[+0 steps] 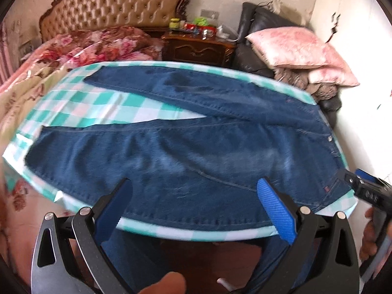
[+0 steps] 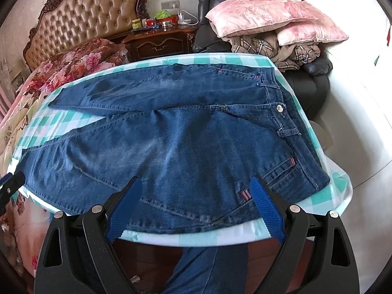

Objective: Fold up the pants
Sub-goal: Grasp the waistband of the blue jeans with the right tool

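A pair of blue denim pants (image 2: 171,132) lies spread flat on a table covered with a green-and-white checked cloth (image 2: 325,196). The waistband sits along the table's right edge, the button (image 2: 279,108) facing up, and the two legs run toward the left edge, splayed apart so that a wedge of checked cloth shows between them. The near leg lies along the near edge, its outer seam almost at the rim.

The left gripper (image 1: 196,205) hovers over the near edge about mid-leg, its jaws spread wide and holding nothing. The right gripper (image 2: 196,201) hovers over the near edge by the hip pocket, likewise wide open and empty. Whether either pad actually touches the fabric is hard to tell, since the left wrist view is blurred.

No fold is made yet. Denim of this weight is likely heavy and fairly stiff: it should hold a crease and drag rather than slide on the cloth, which may bunch beneath it. The sensible holds seem to be the thick waistband at the near right corner and the near leg's outer seam or hem, where doubled cloth gives the pads firm purchase for carrying the near leg onto the far one.
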Motion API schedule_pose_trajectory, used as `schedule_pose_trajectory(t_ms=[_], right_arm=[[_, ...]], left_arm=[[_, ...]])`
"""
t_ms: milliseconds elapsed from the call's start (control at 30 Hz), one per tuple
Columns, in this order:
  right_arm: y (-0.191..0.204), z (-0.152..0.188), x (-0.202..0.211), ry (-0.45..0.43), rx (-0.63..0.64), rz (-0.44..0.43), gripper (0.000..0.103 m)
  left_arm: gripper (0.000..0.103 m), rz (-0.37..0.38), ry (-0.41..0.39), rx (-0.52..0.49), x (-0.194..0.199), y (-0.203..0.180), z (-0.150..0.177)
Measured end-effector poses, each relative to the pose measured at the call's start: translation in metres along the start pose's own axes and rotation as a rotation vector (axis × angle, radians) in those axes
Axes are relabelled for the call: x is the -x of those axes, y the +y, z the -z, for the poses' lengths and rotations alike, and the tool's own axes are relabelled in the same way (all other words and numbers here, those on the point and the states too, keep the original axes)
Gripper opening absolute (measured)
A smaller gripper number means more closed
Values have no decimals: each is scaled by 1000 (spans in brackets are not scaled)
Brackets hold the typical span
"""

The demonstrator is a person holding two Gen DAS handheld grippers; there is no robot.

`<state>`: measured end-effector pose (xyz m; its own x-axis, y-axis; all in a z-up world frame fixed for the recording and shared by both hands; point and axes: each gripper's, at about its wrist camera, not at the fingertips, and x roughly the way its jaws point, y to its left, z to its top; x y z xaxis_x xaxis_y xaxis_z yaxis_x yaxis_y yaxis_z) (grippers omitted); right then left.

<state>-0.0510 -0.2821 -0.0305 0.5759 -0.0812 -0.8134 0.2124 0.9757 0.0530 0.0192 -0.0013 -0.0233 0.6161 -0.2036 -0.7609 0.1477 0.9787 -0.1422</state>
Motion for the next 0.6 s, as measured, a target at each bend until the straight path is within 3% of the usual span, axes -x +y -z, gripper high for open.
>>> schedule_pose_trajectory(t_ms=[67,267,333,400,467,600], right_arm=[[-5,-6,-3,-2,-2,8,86],[-108,-111,-71,38,-145,47,86],[-145,-146,-99,58,-209,39,86],[-175,-183,-131,83,-218,87,80],[-192,-211,-162,125,-203,98,71],[-217,-246,-217,206,-250,78,68]], left_arm=[[102,22,24,-27,-7,-1,-1],[101,148,108,44,-32,12,-3],[101,148,120,66,-39,18,-2],[101,148,133,90,-48,24,-2],[101,136,148,113,-55,31,-3],[101,92,189,153,-73,46,-6]])
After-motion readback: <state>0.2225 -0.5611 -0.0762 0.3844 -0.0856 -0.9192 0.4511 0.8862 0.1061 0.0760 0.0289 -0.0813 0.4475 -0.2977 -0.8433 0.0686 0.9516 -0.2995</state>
